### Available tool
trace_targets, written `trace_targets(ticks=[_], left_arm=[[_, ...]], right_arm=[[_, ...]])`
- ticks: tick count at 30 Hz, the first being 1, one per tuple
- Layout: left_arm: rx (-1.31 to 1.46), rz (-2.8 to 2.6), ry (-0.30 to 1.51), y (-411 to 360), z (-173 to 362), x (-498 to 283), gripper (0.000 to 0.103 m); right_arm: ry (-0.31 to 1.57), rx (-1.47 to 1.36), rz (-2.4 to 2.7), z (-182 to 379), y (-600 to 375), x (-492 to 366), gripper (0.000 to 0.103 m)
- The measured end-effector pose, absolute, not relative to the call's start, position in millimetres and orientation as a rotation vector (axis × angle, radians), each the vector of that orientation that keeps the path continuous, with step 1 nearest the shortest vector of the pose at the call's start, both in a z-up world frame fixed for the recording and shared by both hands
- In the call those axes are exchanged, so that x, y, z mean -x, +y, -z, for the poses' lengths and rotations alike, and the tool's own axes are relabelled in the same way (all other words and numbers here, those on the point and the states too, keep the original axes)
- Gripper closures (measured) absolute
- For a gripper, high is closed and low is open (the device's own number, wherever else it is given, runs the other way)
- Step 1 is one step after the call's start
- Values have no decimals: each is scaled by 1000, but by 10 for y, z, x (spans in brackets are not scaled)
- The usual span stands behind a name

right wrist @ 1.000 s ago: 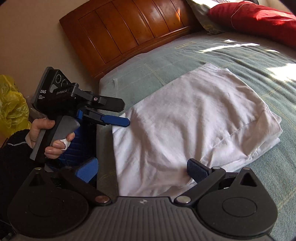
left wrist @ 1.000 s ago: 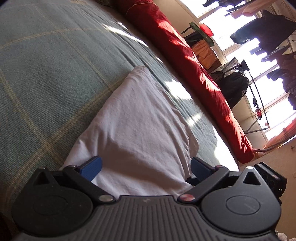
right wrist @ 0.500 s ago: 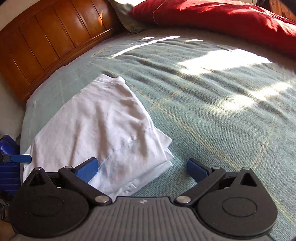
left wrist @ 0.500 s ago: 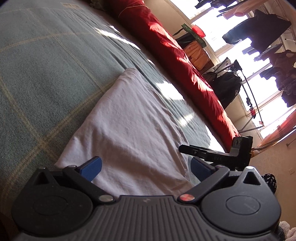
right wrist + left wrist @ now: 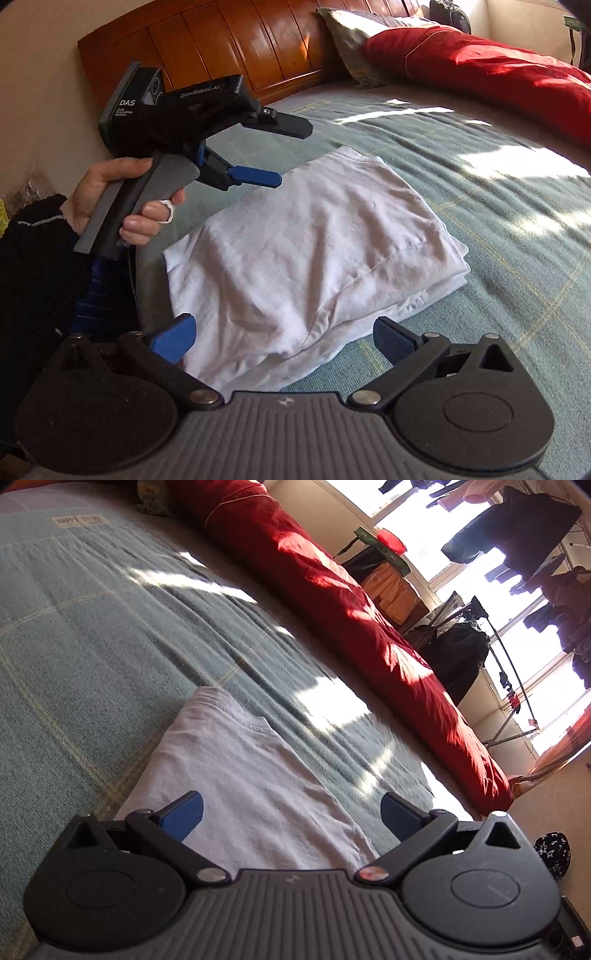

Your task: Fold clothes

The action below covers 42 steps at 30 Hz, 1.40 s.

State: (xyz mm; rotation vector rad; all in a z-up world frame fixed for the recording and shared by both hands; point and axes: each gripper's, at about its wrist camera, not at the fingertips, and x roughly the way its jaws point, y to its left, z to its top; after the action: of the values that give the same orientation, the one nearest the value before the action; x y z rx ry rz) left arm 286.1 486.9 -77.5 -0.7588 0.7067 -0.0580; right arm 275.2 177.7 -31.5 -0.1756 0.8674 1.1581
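Folded white cotton T-shirt [image 5: 306, 251] on a green checked bed blanket [image 5: 498, 206].
Both grippers' blue fingers [image 5: 181, 814] spread wide, empty, just above its near edge; red duvet [image 5: 351, 627] beyond.

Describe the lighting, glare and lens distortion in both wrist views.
Left wrist view: the windows are blown out to white, hard sun patches streak the green blanket, and the fisheye tilts and bends the bed. Right wrist view: softer light on the folded white garment, a glare patch on the blanket at right, a sheen on the wooden headboard, which bows in a curve.
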Motion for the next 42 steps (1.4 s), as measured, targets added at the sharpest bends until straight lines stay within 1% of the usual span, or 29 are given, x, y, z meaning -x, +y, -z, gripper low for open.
trace_targets(ticks=[3,7,13,20,25,29,32,35,39,42], left_arm=[[773,43,696,4913,911,-2971,1],[730,12,701,4821,800,-2920,2],[519,52,749,4212,508,-2486,1],[426,167,731,3466,330,-1844,1],[394,173,743,3085,402,-1637,1],[389,127,789,2920,570,-1528,1],[438,128,808,2866,681,-1409,1],[416,102,798,2785,601,-1319,1],[400,74,735,2739,422,-1270,1],[415,42,736,2706,449,-1304,1]], right_arm=[[870,183,-1139,345,1583,-2660,0],[894,134,-1085,357,1344,-2706,0],[914,34,-1023,346,1044,-2704,0],[940,-14,-965,343,801,-2404,0],[971,-46,-960,358,609,-2116,0],[963,-44,-935,314,436,-1945,0],[947,-45,-916,244,302,-1892,0],[935,-61,-899,182,165,-1869,0],[915,-95,-892,115,9,-1828,0],[905,-106,-888,88,-78,-1786,0]])
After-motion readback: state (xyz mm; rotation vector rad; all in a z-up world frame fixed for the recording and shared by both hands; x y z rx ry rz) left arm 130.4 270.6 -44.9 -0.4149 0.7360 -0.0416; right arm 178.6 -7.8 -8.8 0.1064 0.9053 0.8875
